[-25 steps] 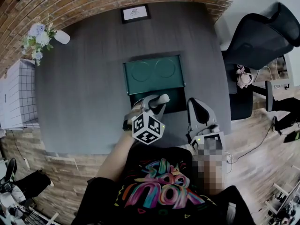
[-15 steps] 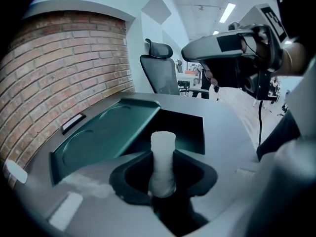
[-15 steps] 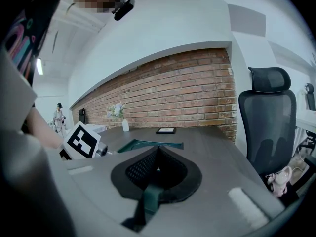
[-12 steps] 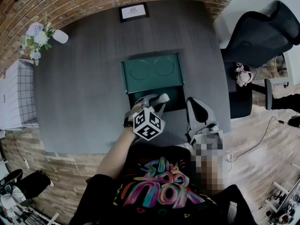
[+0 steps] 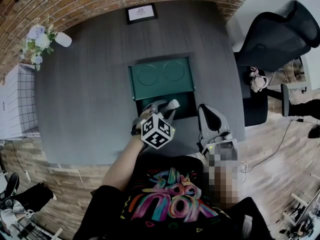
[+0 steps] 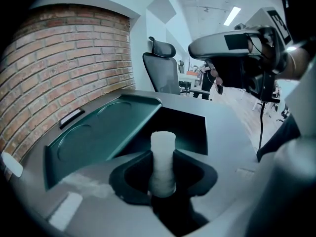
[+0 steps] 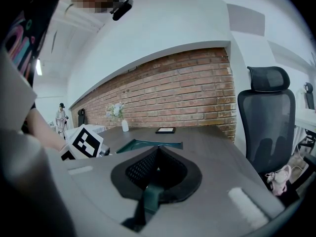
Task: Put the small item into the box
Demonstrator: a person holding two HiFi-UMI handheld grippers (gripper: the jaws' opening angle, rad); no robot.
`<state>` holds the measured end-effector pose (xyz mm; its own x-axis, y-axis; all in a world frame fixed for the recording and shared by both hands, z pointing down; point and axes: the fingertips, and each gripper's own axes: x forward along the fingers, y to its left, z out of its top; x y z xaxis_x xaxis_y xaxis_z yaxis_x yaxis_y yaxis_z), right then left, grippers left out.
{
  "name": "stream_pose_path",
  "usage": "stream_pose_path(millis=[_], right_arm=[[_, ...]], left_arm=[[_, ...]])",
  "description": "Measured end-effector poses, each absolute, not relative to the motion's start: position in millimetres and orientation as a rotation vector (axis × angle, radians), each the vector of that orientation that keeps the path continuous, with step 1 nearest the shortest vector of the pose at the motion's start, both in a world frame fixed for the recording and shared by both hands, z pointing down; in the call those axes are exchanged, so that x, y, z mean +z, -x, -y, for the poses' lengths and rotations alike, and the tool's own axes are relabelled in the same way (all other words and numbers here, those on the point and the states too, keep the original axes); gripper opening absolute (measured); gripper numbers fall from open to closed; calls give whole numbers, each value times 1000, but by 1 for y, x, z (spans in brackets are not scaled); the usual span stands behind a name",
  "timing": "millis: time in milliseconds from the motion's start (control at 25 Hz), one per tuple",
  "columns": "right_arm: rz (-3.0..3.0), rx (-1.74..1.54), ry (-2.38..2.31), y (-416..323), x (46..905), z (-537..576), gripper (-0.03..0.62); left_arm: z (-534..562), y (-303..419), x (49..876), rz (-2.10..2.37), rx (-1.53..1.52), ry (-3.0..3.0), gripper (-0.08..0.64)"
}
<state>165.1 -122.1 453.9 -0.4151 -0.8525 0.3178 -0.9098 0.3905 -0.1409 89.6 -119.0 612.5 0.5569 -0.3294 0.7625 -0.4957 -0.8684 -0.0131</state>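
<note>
The left gripper (image 5: 162,105), holding the item (image 6: 162,157), edges slightly toward 12 o'clock, nearer the box (image 5: 161,78), and tilts a little.

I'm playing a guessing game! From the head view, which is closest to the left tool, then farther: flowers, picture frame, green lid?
1. Green lid, open, just beyond the left tool.
2. Picture frame, at the table's far edge.
3. Flowers, at the far-left corner.
</note>
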Motion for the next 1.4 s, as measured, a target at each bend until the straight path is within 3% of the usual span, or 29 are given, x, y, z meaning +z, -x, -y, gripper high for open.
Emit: stream_pose_path(millis=[400,760,1400], right_arm=[[2449,444,-1594,-163,452,121,0],[2451,441,-1586,-161,452,120,0],[2484,398,-1529,-157,442,130,0]], left_arm=[[120,-88,612,691,1208,-2592,143],[121,-86,608,695,1197,-2601,202],[130,-70,568,870,1014,-2628,203]])
